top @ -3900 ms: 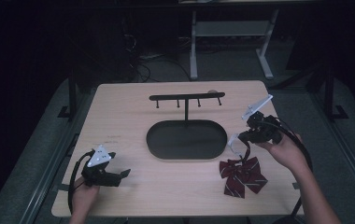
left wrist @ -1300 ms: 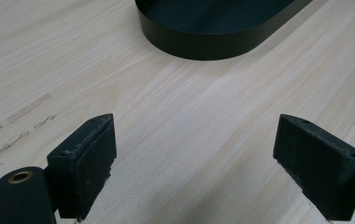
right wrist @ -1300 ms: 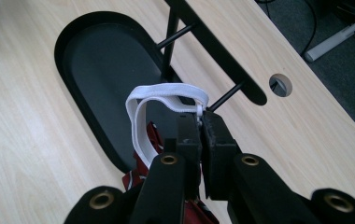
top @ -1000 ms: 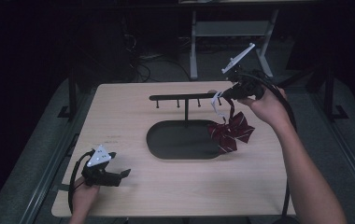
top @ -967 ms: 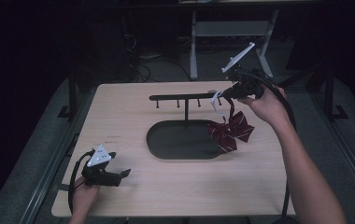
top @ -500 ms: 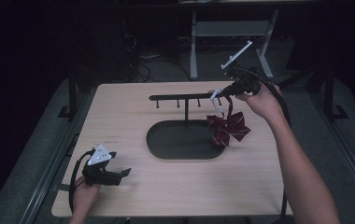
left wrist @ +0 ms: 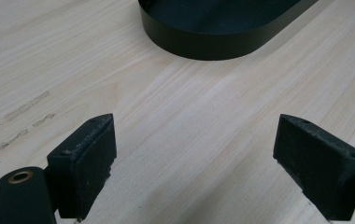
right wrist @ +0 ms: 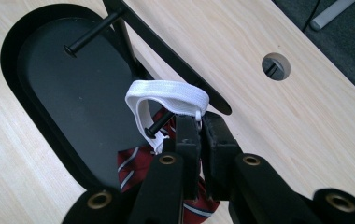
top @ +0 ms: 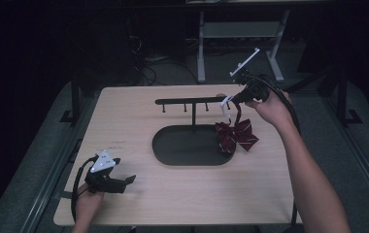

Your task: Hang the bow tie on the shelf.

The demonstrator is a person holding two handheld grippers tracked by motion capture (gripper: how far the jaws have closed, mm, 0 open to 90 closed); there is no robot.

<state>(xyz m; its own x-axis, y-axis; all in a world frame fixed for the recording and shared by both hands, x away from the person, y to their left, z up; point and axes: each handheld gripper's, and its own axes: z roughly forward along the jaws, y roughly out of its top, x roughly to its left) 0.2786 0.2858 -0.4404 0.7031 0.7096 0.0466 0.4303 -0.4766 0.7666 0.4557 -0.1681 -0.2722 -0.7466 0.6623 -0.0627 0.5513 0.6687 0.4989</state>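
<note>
soft burgundy striped bow tie (top: 236,136) dangles limp and light at centre right, its white elastic loop (right wrist: 166,95) the handhold, pinched by the right tool (right wrist: 200,126) over the rack's end peg (right wrist: 159,123), while the left tool (left wrist: 196,158) gapes wide above the bench (top: 182,194).

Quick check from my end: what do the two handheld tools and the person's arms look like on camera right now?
Both are black. The left tool carries a grey three-cornered plate on top and trails a black cable that loops past the hand. The right tool has the same plate and a thick black cable along the forearm. Close up, their jaws are blocky black pads on arms with brass-coloured rivets. Both forearms are bare, no sleeves visible.
</note>
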